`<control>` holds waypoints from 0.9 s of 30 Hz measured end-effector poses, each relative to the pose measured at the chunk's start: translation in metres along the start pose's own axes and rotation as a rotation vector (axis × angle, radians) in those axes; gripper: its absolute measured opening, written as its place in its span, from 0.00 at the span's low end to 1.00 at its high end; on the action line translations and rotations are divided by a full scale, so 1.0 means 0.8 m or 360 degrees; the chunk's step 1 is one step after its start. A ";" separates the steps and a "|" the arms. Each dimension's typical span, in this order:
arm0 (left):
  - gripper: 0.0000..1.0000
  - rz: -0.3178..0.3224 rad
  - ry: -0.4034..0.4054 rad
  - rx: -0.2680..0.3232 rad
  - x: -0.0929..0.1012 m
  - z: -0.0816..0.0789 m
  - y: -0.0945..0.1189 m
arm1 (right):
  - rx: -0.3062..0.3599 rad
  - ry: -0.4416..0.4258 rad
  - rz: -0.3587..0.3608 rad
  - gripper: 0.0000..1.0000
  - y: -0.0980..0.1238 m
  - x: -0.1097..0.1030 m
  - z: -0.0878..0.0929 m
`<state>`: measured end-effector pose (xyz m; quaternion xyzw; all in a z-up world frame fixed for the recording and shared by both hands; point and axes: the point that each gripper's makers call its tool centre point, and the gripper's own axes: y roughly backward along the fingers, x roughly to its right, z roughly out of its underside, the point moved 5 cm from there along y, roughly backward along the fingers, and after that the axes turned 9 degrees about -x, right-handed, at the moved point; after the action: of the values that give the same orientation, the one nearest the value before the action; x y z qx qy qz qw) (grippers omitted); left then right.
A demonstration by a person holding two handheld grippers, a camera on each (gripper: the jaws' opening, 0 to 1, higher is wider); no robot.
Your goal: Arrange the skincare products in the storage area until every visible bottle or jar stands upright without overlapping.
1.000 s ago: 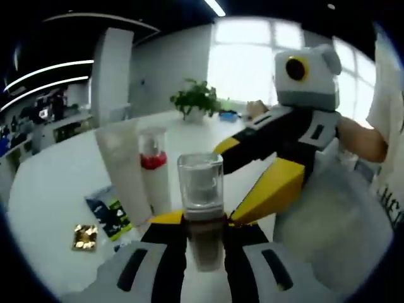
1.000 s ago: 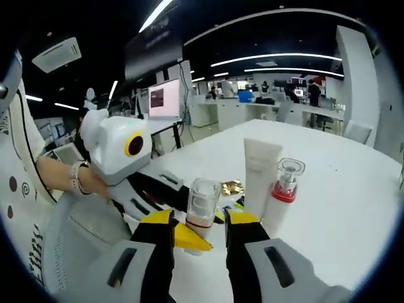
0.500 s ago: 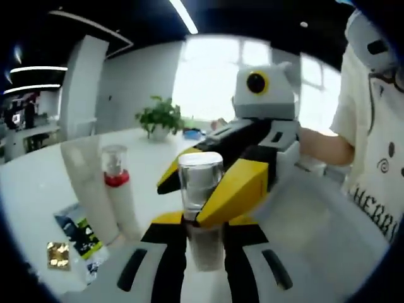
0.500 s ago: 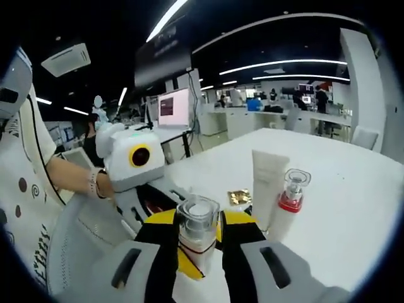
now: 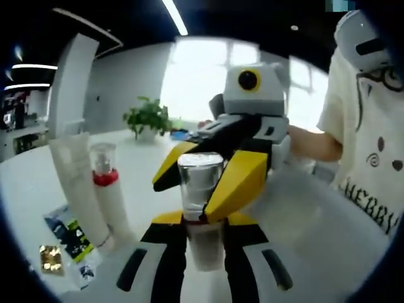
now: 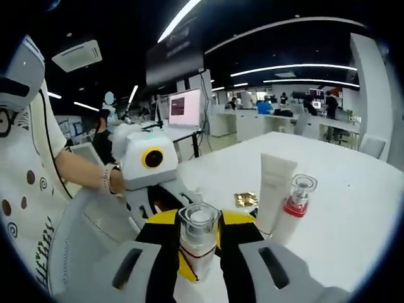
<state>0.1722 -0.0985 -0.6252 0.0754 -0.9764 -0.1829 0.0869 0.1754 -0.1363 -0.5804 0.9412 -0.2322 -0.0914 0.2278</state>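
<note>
Bottle (image 5: 201,208) pinched by both grippers' jaws; potted plant (image 5: 146,118) behind, monitor (image 6: 184,107) opposite.

Open-plan office: rows of desks (image 6: 252,120) with monitors (image 6: 184,106), ceiling strip lights (image 6: 303,66), a potted plant (image 5: 146,117) by bright windows (image 5: 196,76).

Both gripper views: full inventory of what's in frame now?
clear-capped bottle: 1, clear cap, pale body, between both claws
white tube: 1, white, upright on table
pump bottle: 1, white with red collar and clear cap, upright beside the tube
gold sachet: 1, gold, flat on table
printed packet: 1, dark with green, flat by the tube
potted plant: 1, green, far table edge
table: 1, white
left claw: black and yellow, shut on bottle body
right claw: black and yellow, shut on the bottle
</note>
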 end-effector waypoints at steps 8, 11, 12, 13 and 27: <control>0.19 -0.0115 -0.0116 -0.0070 -0.006 0.003 -0.010 | -0.0041 -0.0023 0.0050 0.21 -0.010 0.010 0.007; 0.22 -0.0155 -0.0069 -0.0049 -0.013 0.002 -0.010 | -0.0034 -0.0014 0.0057 0.21 -0.015 0.012 0.012; 0.23 -0.0158 -0.0066 -0.0053 -0.015 0.002 -0.009 | -0.0029 -0.0015 0.0057 0.21 -0.015 0.013 0.013; 0.26 -0.0178 -0.0054 -0.0069 -0.018 0.003 -0.009 | -0.0019 -0.0010 0.0058 0.21 -0.017 0.014 0.014; 0.21 -0.0355 -0.0191 -0.0249 -0.048 0.018 -0.012 | 0.0056 0.0069 0.0079 0.21 -0.027 0.039 0.020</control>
<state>0.2079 -0.0956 -0.6478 0.1654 -0.9482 -0.2710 0.0133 0.2070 -0.1405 -0.6068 0.9407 -0.2522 -0.0611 0.2184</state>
